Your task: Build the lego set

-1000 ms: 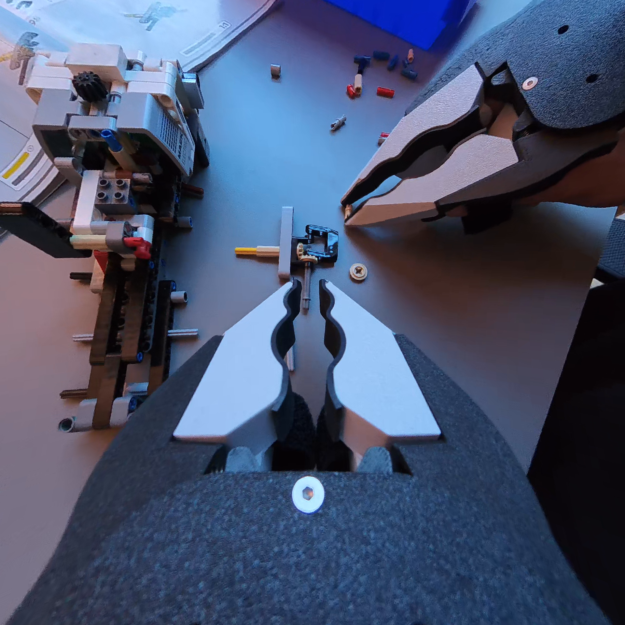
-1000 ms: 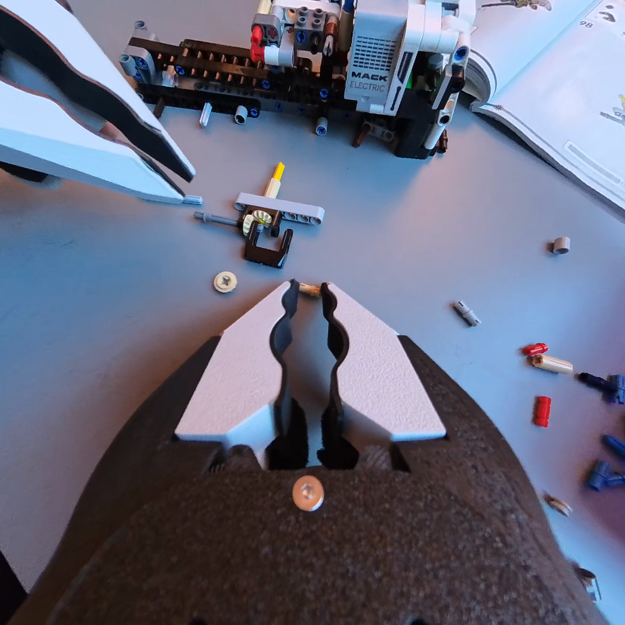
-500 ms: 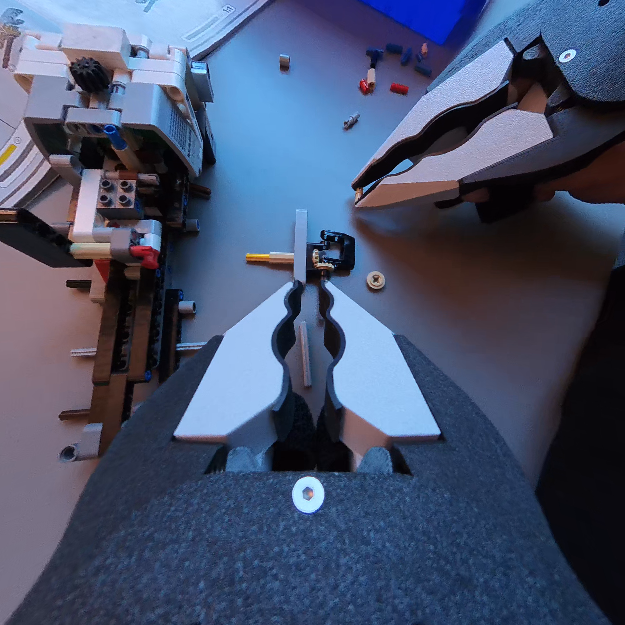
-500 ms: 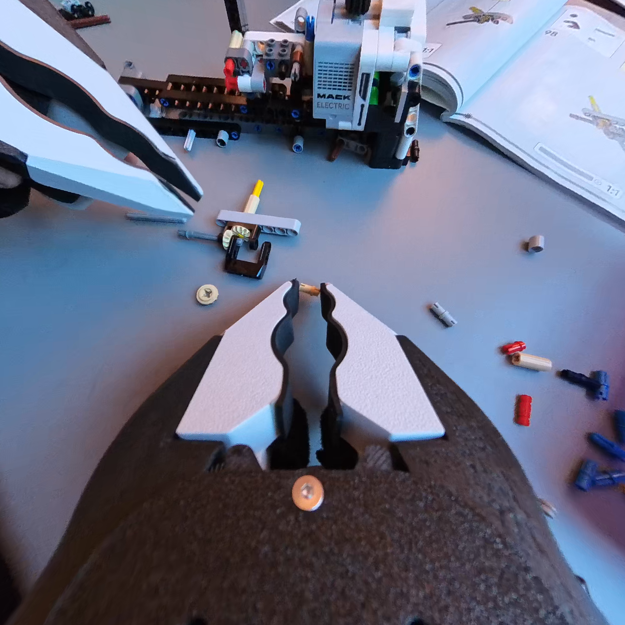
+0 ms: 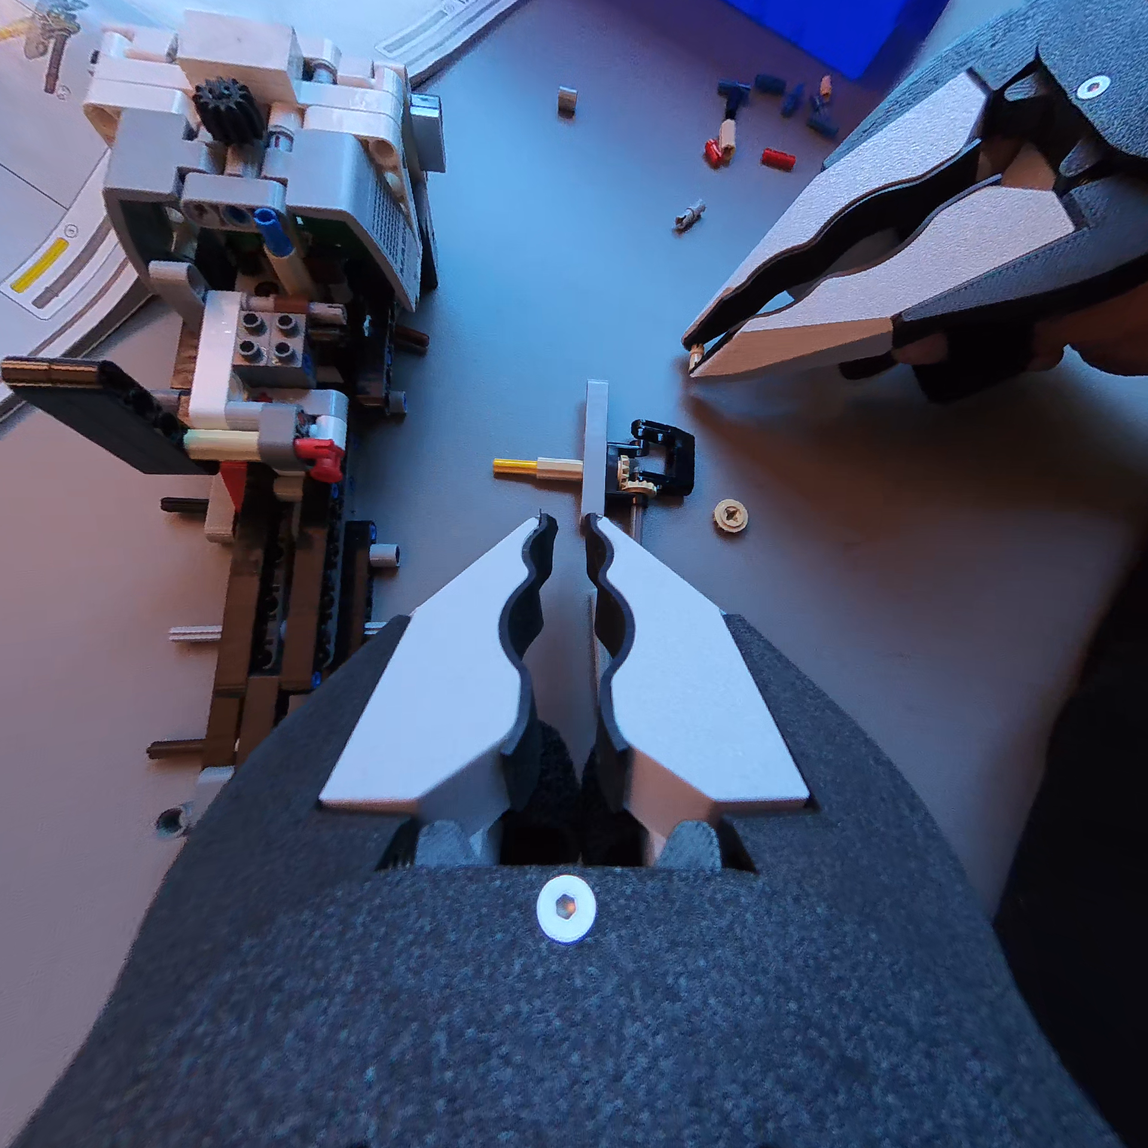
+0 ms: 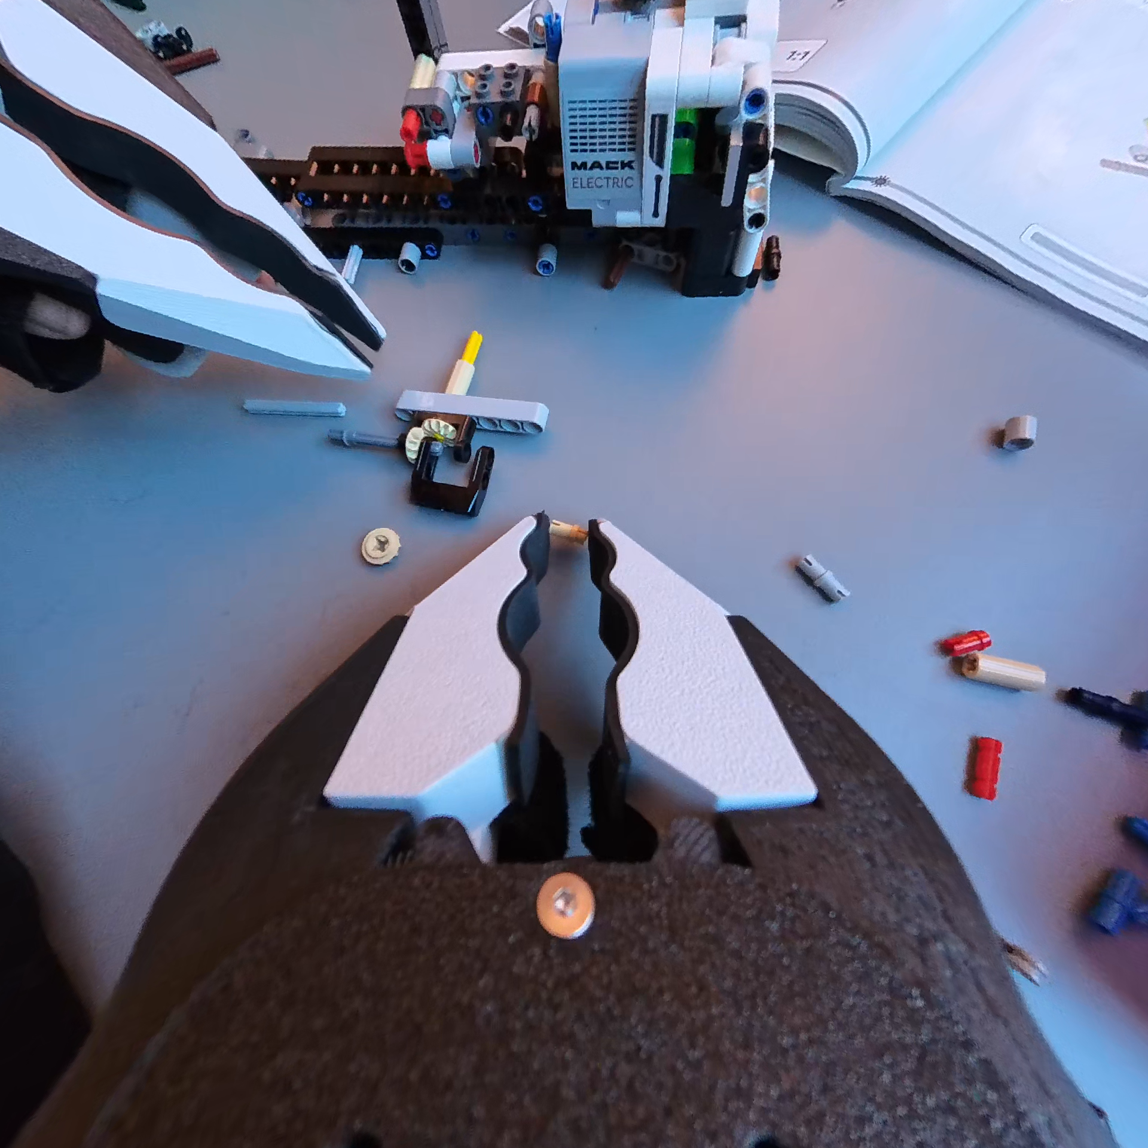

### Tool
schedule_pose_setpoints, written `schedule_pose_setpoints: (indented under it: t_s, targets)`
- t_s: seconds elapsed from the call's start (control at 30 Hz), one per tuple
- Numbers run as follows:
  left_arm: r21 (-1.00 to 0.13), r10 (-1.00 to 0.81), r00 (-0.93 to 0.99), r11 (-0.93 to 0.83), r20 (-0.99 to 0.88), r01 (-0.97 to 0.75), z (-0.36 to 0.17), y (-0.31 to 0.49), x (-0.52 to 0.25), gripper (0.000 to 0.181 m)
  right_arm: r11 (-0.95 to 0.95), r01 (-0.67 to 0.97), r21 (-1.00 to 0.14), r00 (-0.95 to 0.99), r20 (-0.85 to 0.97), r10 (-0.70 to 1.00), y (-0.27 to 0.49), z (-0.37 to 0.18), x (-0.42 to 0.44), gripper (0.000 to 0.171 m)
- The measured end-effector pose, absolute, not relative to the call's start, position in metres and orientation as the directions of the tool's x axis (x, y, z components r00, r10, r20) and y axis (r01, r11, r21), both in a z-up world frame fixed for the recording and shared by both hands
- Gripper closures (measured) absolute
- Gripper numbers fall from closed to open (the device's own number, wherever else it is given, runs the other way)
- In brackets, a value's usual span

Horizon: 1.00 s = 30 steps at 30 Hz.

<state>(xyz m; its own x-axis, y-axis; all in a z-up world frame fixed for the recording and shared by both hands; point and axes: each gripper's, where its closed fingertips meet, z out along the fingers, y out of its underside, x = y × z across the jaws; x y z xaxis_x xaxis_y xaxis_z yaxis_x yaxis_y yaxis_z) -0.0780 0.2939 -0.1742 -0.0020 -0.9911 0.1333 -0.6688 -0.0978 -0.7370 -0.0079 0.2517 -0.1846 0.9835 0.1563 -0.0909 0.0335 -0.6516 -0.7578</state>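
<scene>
A small sub-assembly lies on the table: a grey beam with a yellow axle, a tan gear, a dark axle and a black frame; it also shows in the right wrist view. My left gripper hovers just short of the beam's end, jaws narrowly apart and empty. A loose light grey axle lies under it. My right gripper is shut on a small tan pin, close to the black frame. In the left wrist view the right gripper shows with the pin at its tip.
The part-built truck model stands behind the sub-assembly, with the open instruction booklet to its right. A tan round piece lies near the black frame. Loose grey, red, tan and blue pins are scattered to the right. My right fingertips sit around 9 cm from my left ones.
The left gripper has drawn back off the light grey axle, which now lies fully uncovered on the table. The right gripper, still holding the tan pin, has pulled slightly away from the sub-assembly.
</scene>
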Motion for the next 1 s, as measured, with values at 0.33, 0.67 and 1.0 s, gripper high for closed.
schedule_pose_setpoints:
  t_s: [0.33, 0.67, 1.0]
  targets:
    - [-0.725, -0.993, 0.018, -0.1, 0.12, -0.682, -0.177, 0.299, -0.083, 0.173, -0.664, 0.075, -0.744, 0.975, -0.085, 0.205, 0.25, -0.188, -0.015, 0.159]
    - [-0.74, -0.995, 0.022, -0.086, 0.095, -0.667, -0.17, 0.289, -0.097, 0.173, -0.649, 0.158, -0.744, 0.96, -0.037, 0.277, 0.247, -0.188, -0.026, 0.159]
    - [-0.765, -0.984, -0.166, 0.057, 0.066, -0.642, -0.175, 0.237, -0.081, 0.169, -0.628, 0.203, -0.751, 0.944, -0.022, 0.331, 0.239, -0.185, -0.034, 0.151]
